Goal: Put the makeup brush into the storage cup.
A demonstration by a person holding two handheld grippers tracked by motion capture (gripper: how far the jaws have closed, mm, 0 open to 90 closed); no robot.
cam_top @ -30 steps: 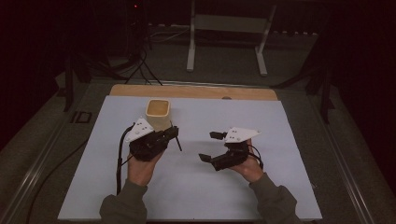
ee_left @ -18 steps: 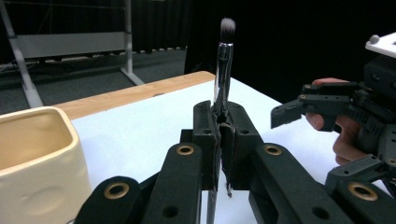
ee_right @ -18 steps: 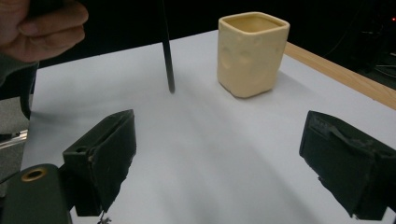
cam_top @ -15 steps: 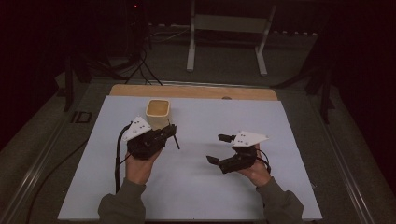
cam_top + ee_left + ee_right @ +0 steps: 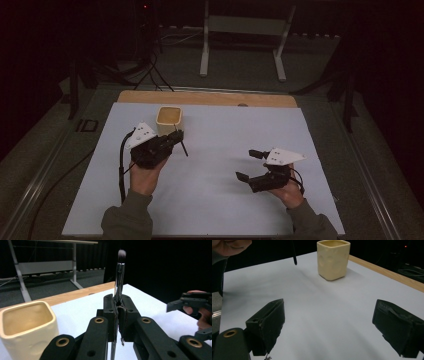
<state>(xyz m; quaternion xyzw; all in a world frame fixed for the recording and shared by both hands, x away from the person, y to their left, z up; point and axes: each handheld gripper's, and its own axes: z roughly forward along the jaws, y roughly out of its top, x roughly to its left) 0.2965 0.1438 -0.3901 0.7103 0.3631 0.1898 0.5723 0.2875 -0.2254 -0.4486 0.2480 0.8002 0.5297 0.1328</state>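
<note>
My left gripper [image 5: 175, 137] [image 5: 119, 308] is shut on a thin makeup brush [image 5: 119, 277] [image 5: 184, 148]. The brush's silver ferrule and dark bristles stick up past the jaws in the left gripper view. A cream square cup [image 5: 169, 120] [image 5: 26, 326] [image 5: 333, 258] stands upright and empty just beyond that gripper, slightly to its left. My right gripper [image 5: 251, 165] [image 5: 332, 328] hovers over the white mat at the right, jaws wide apart with nothing between them. The brush's dark handle tip [image 5: 294, 261] hangs in the right gripper view, left of the cup.
A white mat [image 5: 215, 200] covers the wooden table [image 5: 210, 98], whose bare edge runs along the back. A metal stand [image 5: 245, 30] sits on the floor beyond. Cables [image 5: 150, 75] trail at the far left.
My right hand has drawn back to the right and toward the front edge, away from the left gripper. The left gripper and the brush have stayed put.
</note>
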